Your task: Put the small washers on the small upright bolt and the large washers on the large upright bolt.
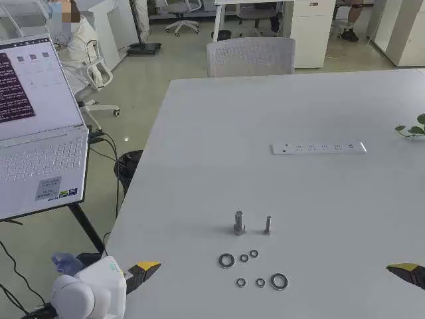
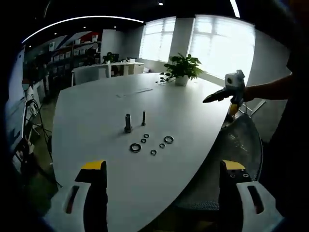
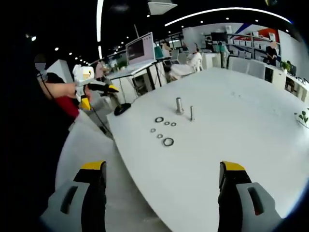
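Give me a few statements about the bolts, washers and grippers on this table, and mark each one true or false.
1. Six washers lie loose on the table. True.
2. In the head view the large bolt stands left of the small bolt. True.
3. A washer already sits on the large bolt. False: both bolts are bare.
4. One gripper is shut on a washer. False: the left gripper and the right gripper are both open and empty.
5. The power strip lies beyond the bolts, away from the person. True.

Right gripper [image 1: 406,271] cut by right edge; laptop [image 1: 36,126] by left edge.
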Tool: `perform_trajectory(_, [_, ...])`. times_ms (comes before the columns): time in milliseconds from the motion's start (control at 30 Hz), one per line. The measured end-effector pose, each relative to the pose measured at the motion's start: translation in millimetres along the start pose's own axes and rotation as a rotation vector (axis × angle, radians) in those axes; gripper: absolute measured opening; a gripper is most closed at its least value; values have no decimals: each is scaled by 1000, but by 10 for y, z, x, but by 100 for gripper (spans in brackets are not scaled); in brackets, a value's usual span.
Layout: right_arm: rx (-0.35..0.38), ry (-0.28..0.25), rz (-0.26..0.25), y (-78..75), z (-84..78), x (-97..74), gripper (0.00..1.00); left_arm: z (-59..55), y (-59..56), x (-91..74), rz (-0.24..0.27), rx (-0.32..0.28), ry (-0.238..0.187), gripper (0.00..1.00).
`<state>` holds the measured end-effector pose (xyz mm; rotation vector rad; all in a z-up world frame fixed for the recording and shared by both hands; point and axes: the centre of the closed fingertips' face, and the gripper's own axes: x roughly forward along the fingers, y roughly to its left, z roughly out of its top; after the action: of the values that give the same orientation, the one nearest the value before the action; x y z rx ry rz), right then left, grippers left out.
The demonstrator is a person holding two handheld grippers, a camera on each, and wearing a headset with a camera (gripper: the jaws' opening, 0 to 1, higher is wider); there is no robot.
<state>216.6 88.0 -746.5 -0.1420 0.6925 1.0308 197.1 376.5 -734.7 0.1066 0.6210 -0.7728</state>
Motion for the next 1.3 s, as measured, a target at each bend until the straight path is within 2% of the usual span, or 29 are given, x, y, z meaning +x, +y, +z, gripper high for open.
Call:
perform_trajectory(300, [-16, 27, 14, 12, -20, 71, 98, 26, 55, 22, 16, -6, -4, 99])
perform_trajectory(800, [-15, 32, 20, -25, -5, 123, 98, 31, 131, 48, 19, -6, 2, 98])
perform_trajectory(1067, [-19, 54, 20, -30, -76, 141, 98, 53, 177, 80, 26, -2, 2, 98])
perform_trajectory(1300, [-12, 60, 20, -50, -102, 145, 98, 25, 207, 105, 28, -5, 9, 98])
